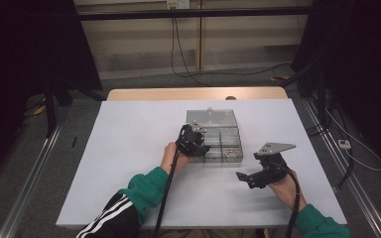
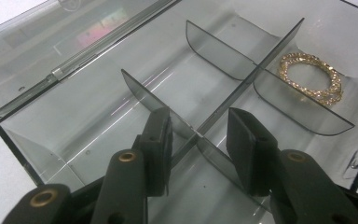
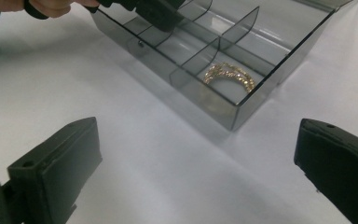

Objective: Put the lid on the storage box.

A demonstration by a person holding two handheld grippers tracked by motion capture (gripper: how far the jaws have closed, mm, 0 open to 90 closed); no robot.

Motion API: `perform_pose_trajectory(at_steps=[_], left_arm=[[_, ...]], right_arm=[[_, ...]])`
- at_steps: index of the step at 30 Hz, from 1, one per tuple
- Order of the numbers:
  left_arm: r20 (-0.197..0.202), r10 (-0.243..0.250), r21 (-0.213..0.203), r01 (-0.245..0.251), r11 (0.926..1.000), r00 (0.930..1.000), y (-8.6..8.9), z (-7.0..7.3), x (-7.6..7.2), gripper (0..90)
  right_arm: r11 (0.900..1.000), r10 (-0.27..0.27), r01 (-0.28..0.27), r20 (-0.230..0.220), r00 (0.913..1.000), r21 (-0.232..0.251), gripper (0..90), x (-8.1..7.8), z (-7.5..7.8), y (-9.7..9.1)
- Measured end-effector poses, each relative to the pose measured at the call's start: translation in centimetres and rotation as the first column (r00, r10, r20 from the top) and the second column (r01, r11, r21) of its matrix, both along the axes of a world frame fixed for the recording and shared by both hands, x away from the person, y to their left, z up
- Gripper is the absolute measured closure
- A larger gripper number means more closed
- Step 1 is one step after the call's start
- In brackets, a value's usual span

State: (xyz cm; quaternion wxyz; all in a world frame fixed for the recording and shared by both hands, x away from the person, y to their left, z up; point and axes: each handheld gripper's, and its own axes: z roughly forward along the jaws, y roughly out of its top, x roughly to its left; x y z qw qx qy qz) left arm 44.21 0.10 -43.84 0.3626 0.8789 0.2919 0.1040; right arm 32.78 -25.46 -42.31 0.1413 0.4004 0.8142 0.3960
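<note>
One gold bracelet (image 3: 228, 76) flat in box (image 3: 261, 93)

No text, label, brand, number or sign could be read in any view, and the iridescent patch seen on the open lid of the clear compartment box (image 2: 93, 35) in the left gripper view was too blurred for any lettering to be made out

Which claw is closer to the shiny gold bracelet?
Left. The left claw sits over the open box, compartments away from the gold bracelet. The right claw hovers above the table outside the box.
</note>
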Motion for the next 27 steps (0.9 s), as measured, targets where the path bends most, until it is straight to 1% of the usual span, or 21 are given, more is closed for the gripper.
perform_pose_trajectory(at_steps=[3, 5, 7, 9, 11, 12, 13, 14, 15, 19, 21, 22, 23, 24, 27], left_arm=[[-0.001, 0.002, -0.004, -0.002, 1.0, 1.0, 0.0, 0.0, 0.0, 60.6], [-0.001, 0.002, -0.005, -0.002, 1.0, 1.0, 0.0, 0.0, 0.0, 60.5], [-0.001, 0.003, -0.003, -0.003, 1.0, 1.0, 0.0, 0.0, 0.0, 60.6], [-0.001, 0.003, -0.003, -0.003, 1.0, 1.0, 0.0, 0.0, 0.0, 60.6], [0.0, 0.002, -0.003, -0.002, 1.0, 1.0, 0.0, 0.0, 0.0, 60.6], [0.0, 0.002, -0.003, -0.002, 1.0, 1.0, 0.0, 0.0, 0.0, 60.6], [-0.001, 0.002, -0.003, -0.002, 1.0, 1.0, 0.0, 0.0, 0.0, 60.6], [-0.001, 0.002, -0.003, -0.002, 1.0, 1.0, 0.0, 0.0, 0.0, 60.6], [-0.001, 0.002, -0.003, -0.002, 1.0, 1.0, 0.0, 0.0, 0.0, 60.6], [-0.001, 0.003, -0.004, -0.003, 1.0, 1.0, 0.0, 0.0, 0.0, 60.6], [-0.004, 0.004, -0.007, -0.004, 1.0, 1.0, 0.0, 0.0, 0.0, 60.6], [-0.005, 0.005, -0.008, -0.005, 1.0, 1.0, 0.0, 0.0, 0.0, 60.6], [-0.005, 0.005, -0.008, -0.005, 1.0, 1.0, 0.0, 0.0, 0.0, 60.7], [-0.006, 0.004, -0.008, -0.004, 1.0, 1.0, 0.0, 0.0, 0.0, 60.6], [-0.005, 0.005, -0.008, -0.005, 1.0, 1.0, 0.0, 0.0, 0.0, 60.7]], right_arm=[[0.9999, -0.014, 0.014, 0.002, 0.9999, 0.001, 3.9, 0.6, 0.1, -0.2], [0.9995, -0.03, 0.03, 0.016, 0.9994, 0.005, 6.6, 1.1, 0.3, -0.4], [0.999, -0.045, 0.045, 0.023, 0.9987, 0.007, 11.8, 1.7, 0.7, -0.6], [0.9969, -0.078, 0.078, 0.041, 0.9961, 0.006, 20.2, 2.4, 1.2, -0.8], [0.9955, -0.094, 0.094, 0.048, 0.9944, 0.01, 23.8, 3.2, 1.5, -1.0], [0.9939, -0.11, 0.11, 0.057, 0.9923, 0.008, 29.6, 3.7, 1.6, -1.1], [0.9929, -0.119, 0.119, 0.054, 0.9914, 0.009, 33.6, 4.0, 1.6, -1.2], [0.9918, -0.128, 0.127, 0.055, 0.9903, 0.01, 35.6, 4.4, 1.6, -1.2], [0.9913, -0.132, 0.132, 0.058, 0.9896, 0.002, 40.1, 4.9, 1.6, -1.3], [0.9872, -0.159, 0.16, 0.056, 0.9857, -0.005, 63.4, 6.9, 1.5, -1.4], [0.9827, -0.185, 0.185, 0.04, 0.9819, 0.006, 79.6, 8.1, 1.5, -1.5], [0.9812, -0.193, 0.193, 0.034, 0.9807, 0.003, 83.9, 8.8, 1.4, -1.6], [0.9794, -0.202, 0.202, 0.029, 0.979, 0.001, 88.4, 9.2, 1.4, -1.6], [0.9779, -0.209, 0.209, 0.02, 0.9777, 0.0, 90.0, 9.8, 1.3, -1.5], [0.9738, -0.227, 0.227, 0.003, 0.9739, -0.013, 90.0, 11.1, 1.0, -1.4]])
